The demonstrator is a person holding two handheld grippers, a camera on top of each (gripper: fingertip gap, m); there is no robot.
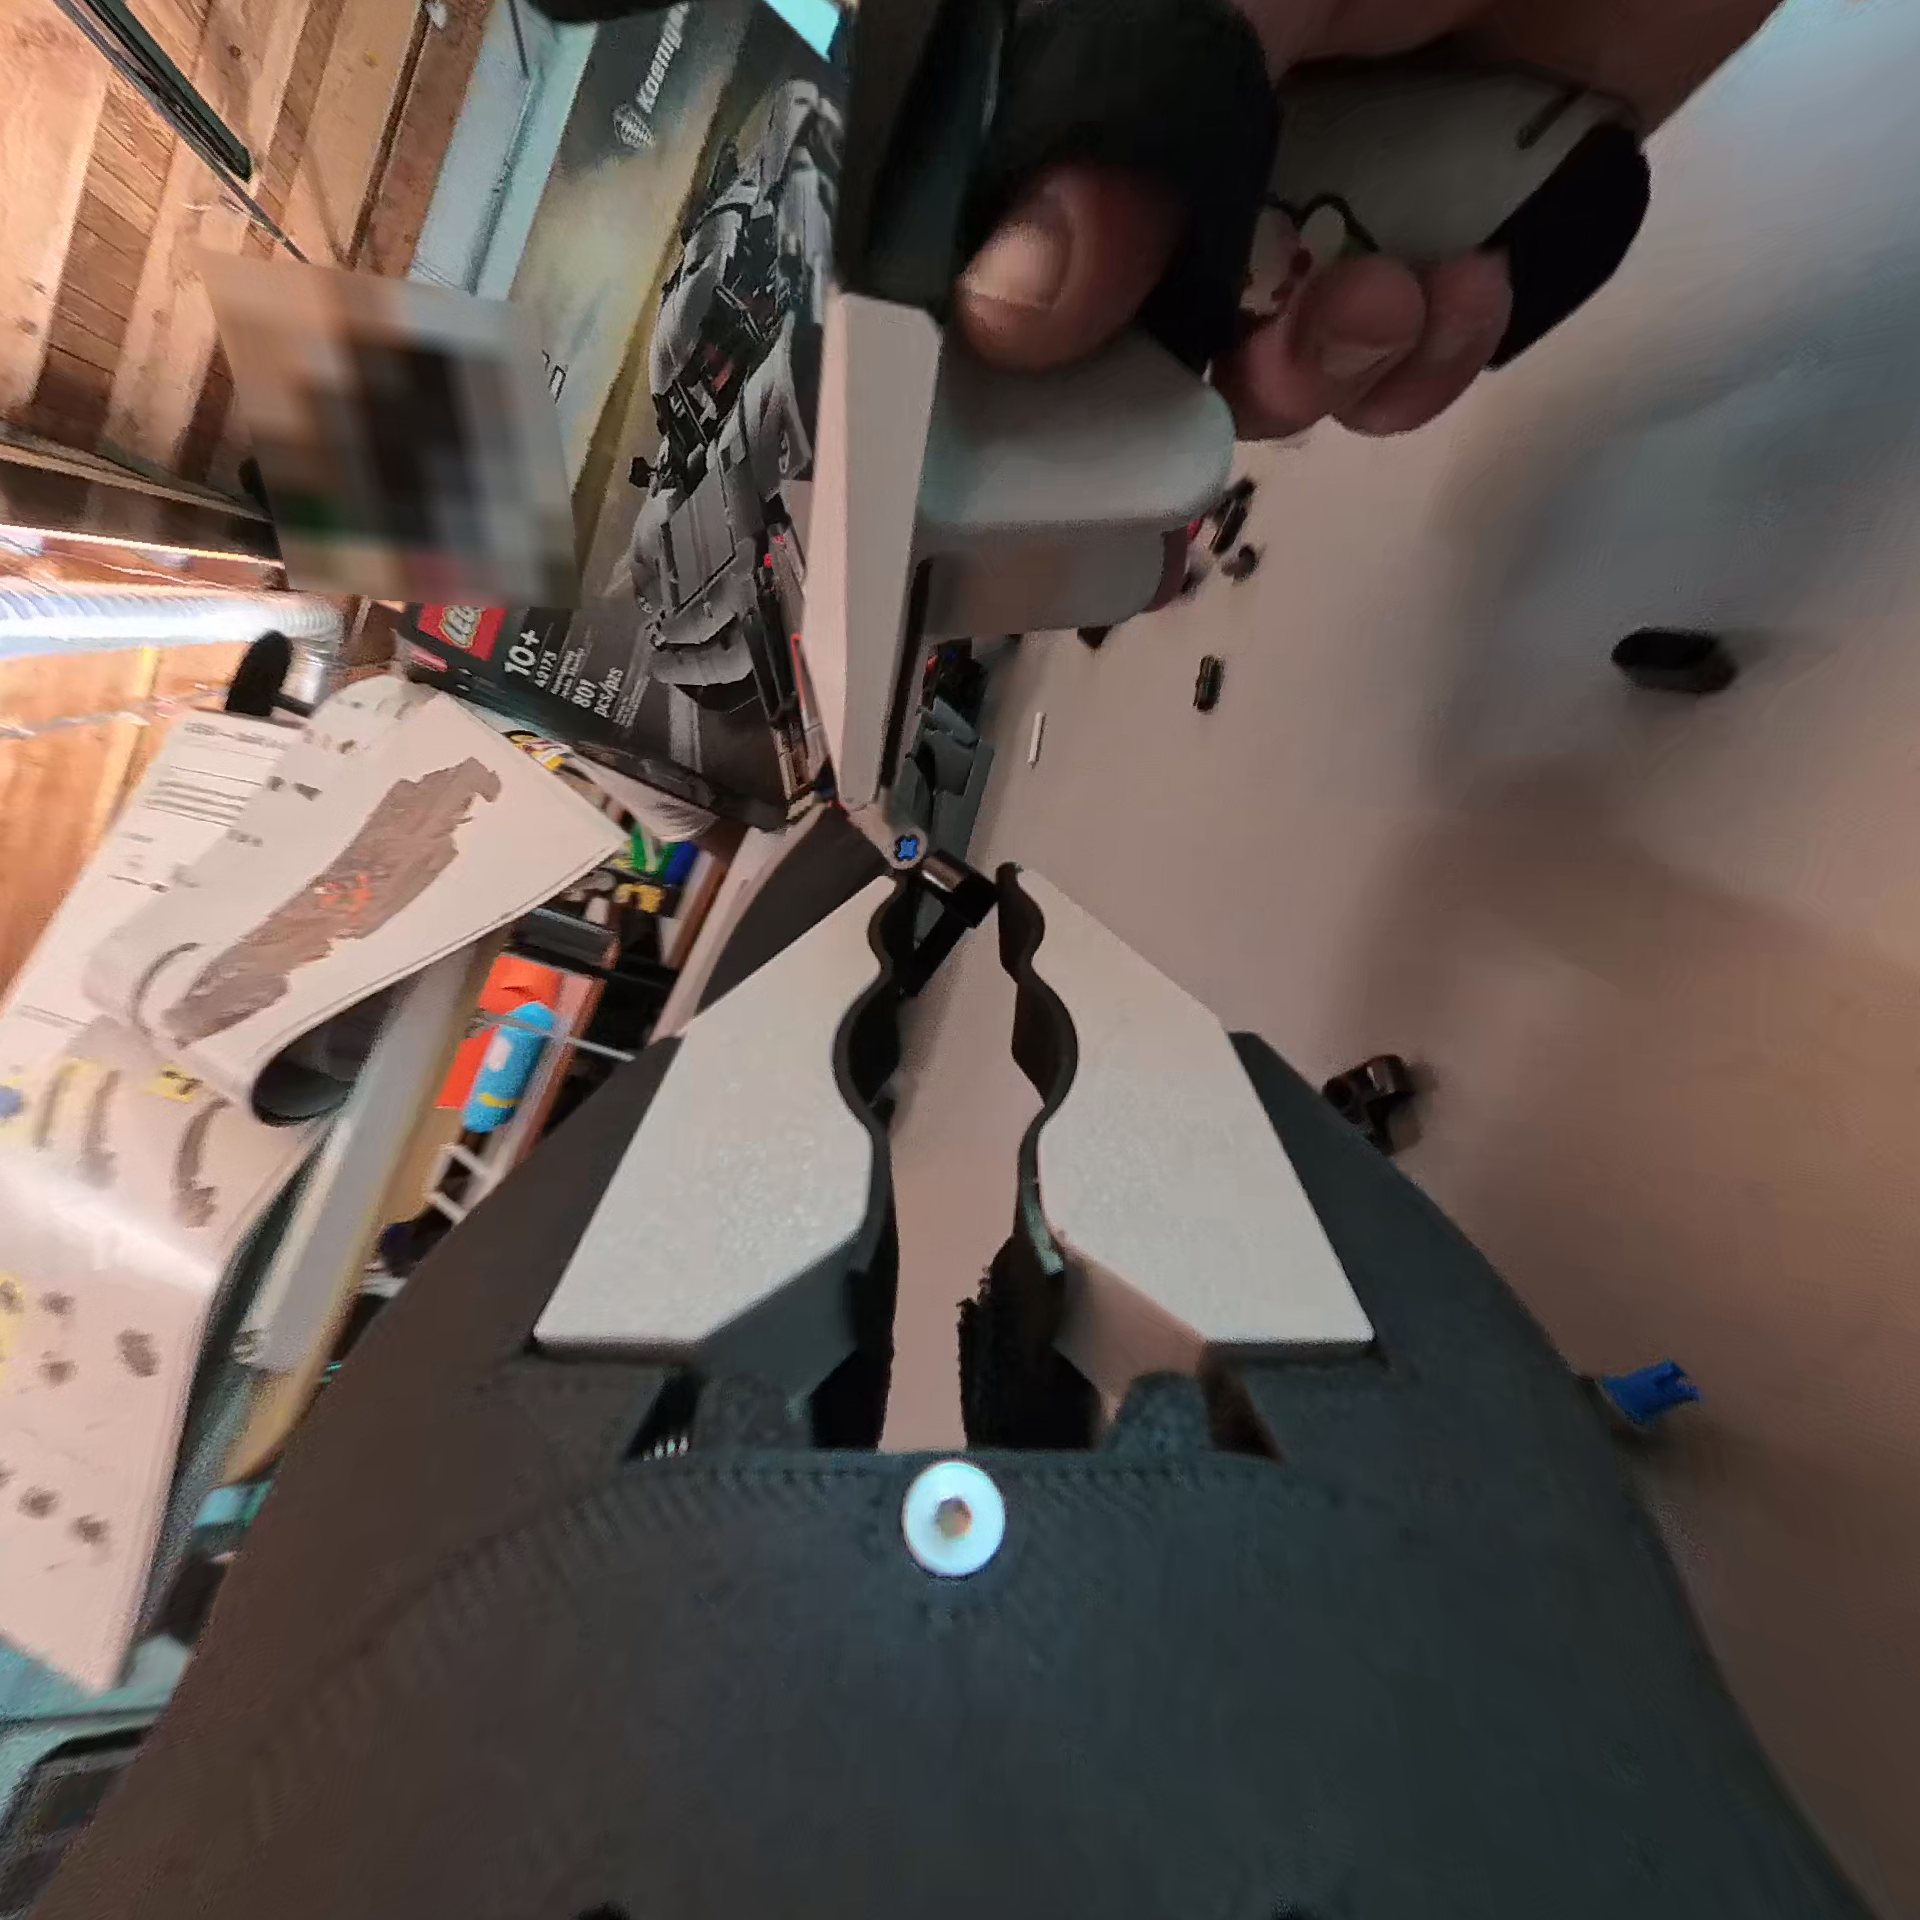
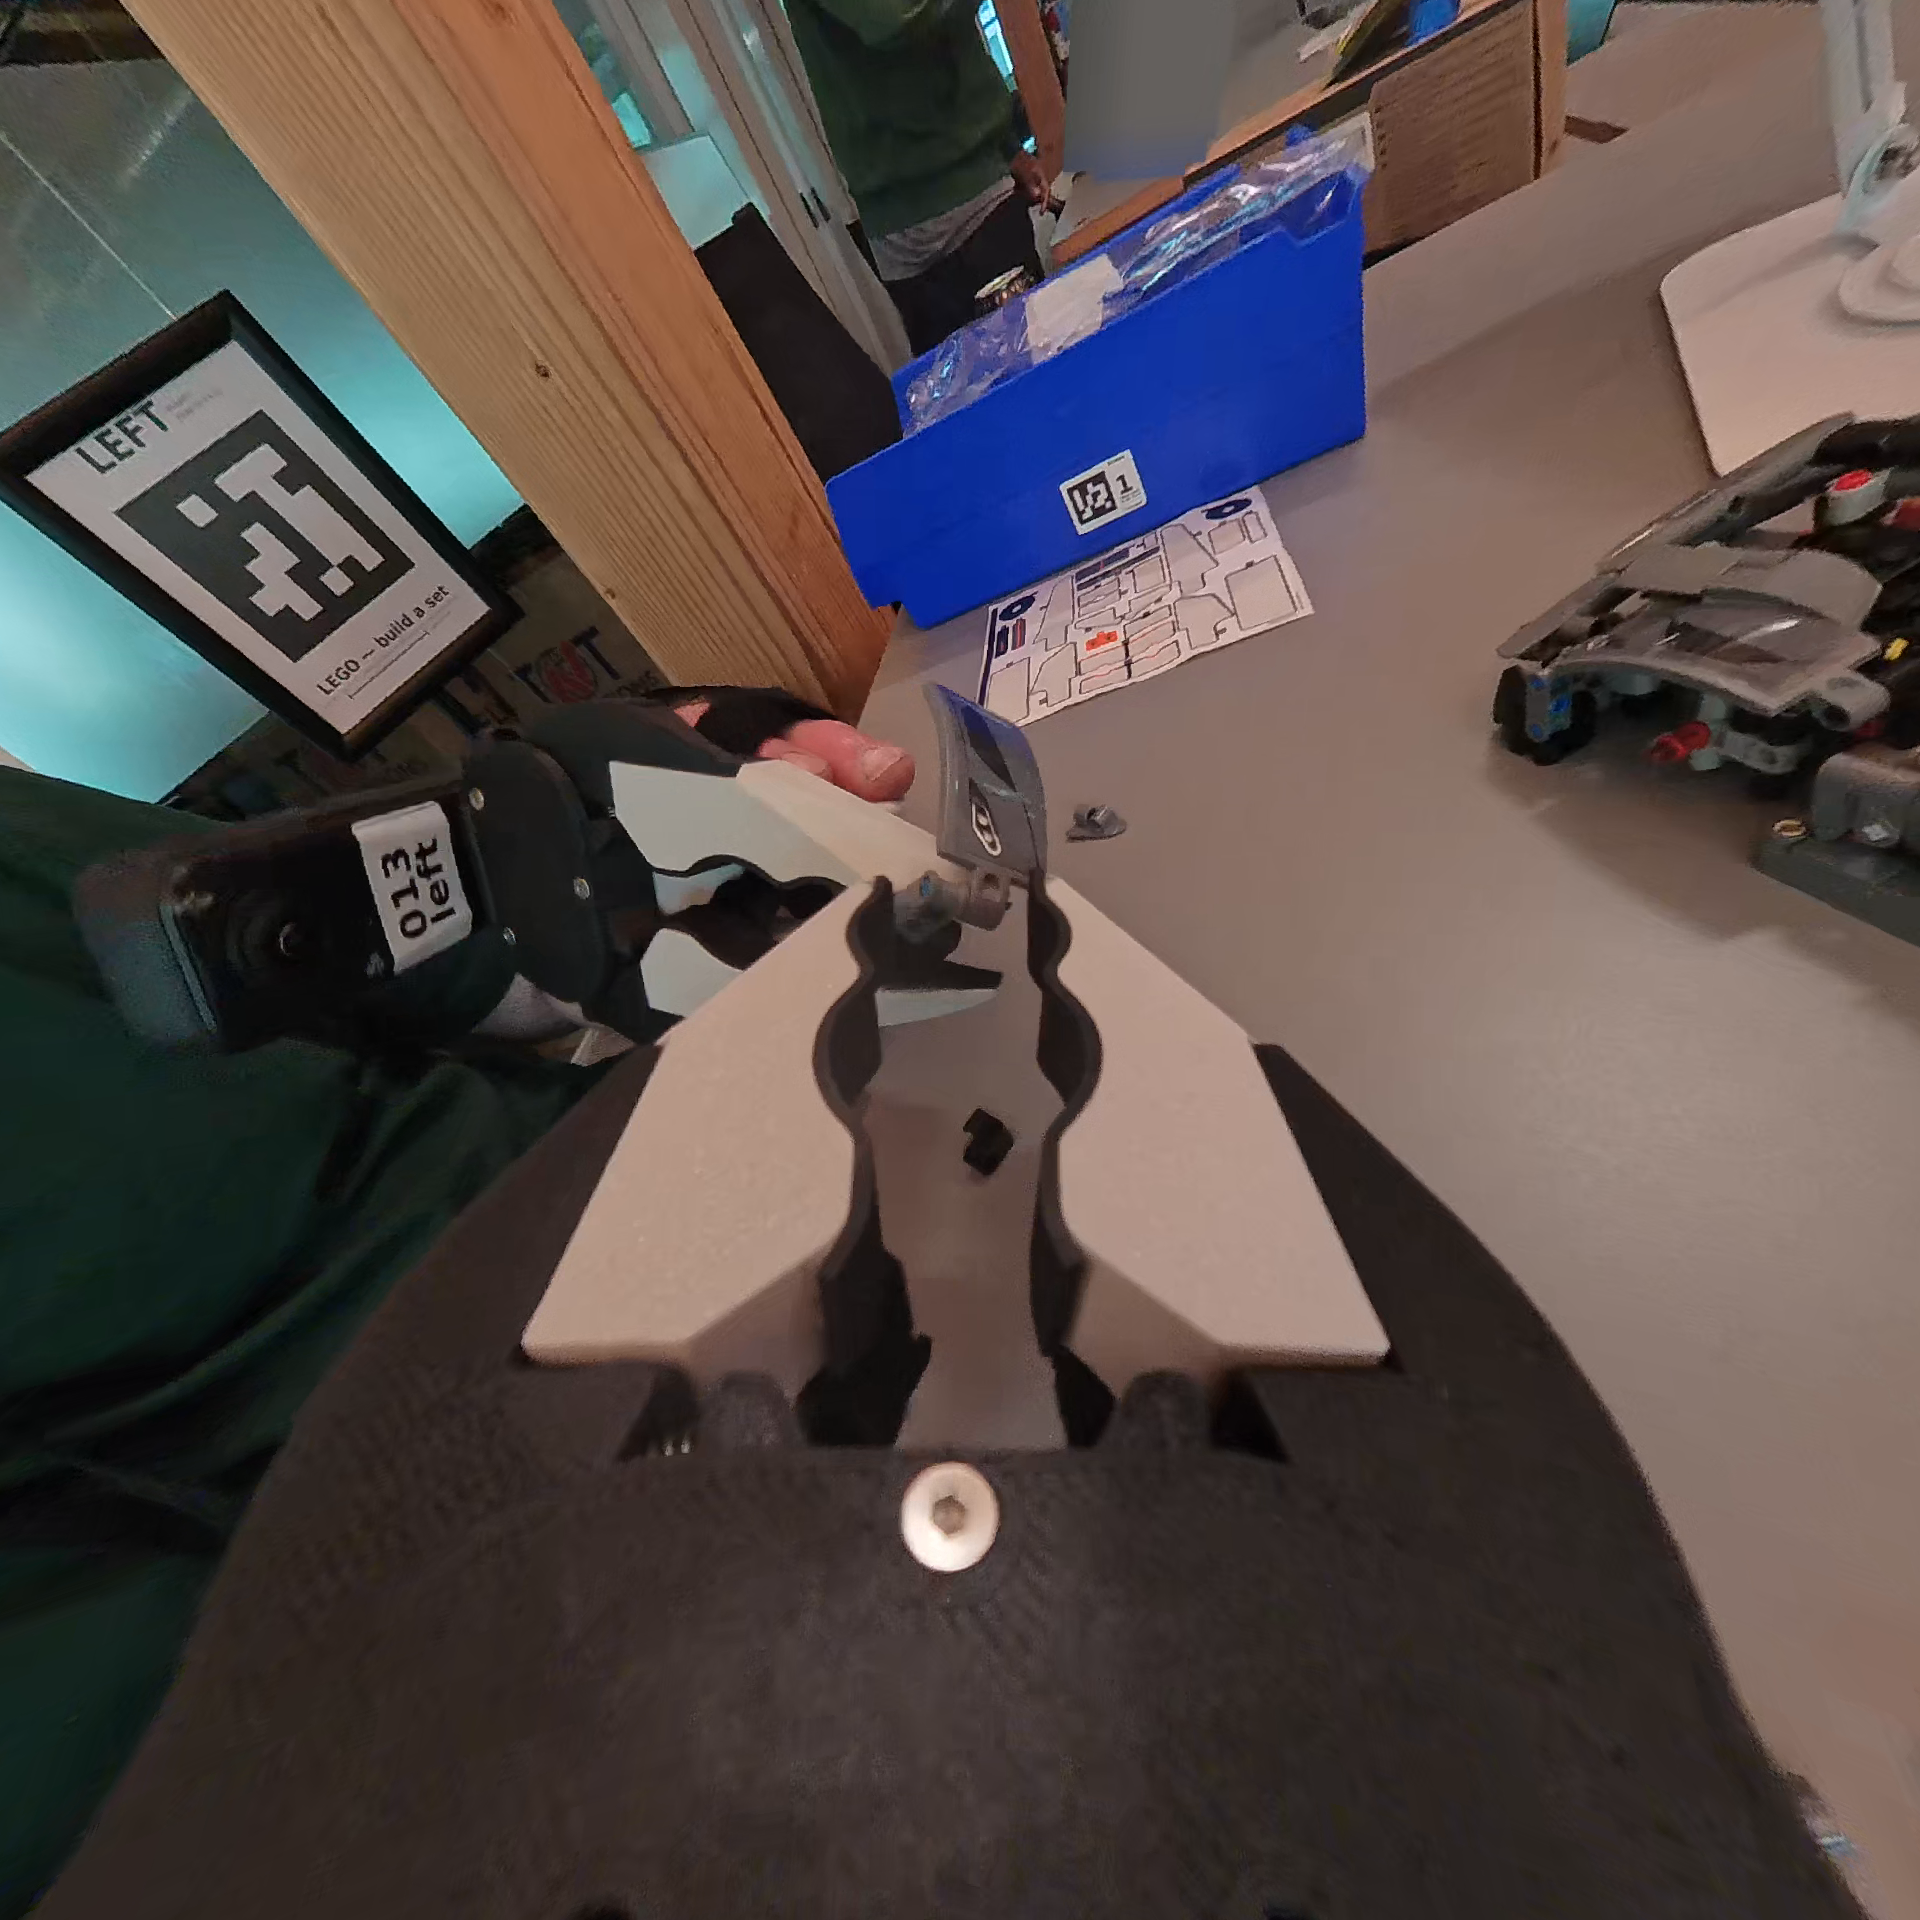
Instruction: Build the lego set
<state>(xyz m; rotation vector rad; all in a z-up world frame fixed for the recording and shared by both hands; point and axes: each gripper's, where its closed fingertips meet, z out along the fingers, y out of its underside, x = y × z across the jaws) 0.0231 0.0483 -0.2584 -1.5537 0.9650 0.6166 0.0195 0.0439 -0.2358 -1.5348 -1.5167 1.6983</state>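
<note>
Lego piece in right jaws: a small grey connector [image 2: 951, 900] with a curved grey panel [image 2: 985, 781] standing up from it, pinched between the tips of the right gripper [image 2: 956, 902] at the frame's centre.
Right jaws: closed on that connector, tips only; the wavy inner pads behind stay apart.
Left jaws: the left gripper [image 1: 940, 896] is nearly closed on a small black piece [image 1: 951, 894] at its tips; a blue cross-shaped pin end [image 1: 906, 849] sits just beside it.
Meeting point: in the left wrist view the right gripper's tip comes down from the top of the frame to touch the black piece; the two held parts are together or almost so.
Step in hand: probably joining the black piece to the panel's connector, in mid-air above the table [image 2: 1403, 1039].
Next move: seems to call for lining up pin and hole, then a straight push with both grips firm.
Half-built car: right edge of the right wrist view [image 2: 1704, 623], well apart from the grippers.
Around: blue bin [image 2: 1122, 457] and sticker sheet [image 2: 1143, 613] above centre; set box [image 1: 665, 416] and instruction booklet [image 1: 312, 883] at left of the left wrist view; loose black bits on the table.
Hard to tell: whether the parts are already seated; the joint is tiny and partly covered by fingertips, and the left view is blurred.
</note>
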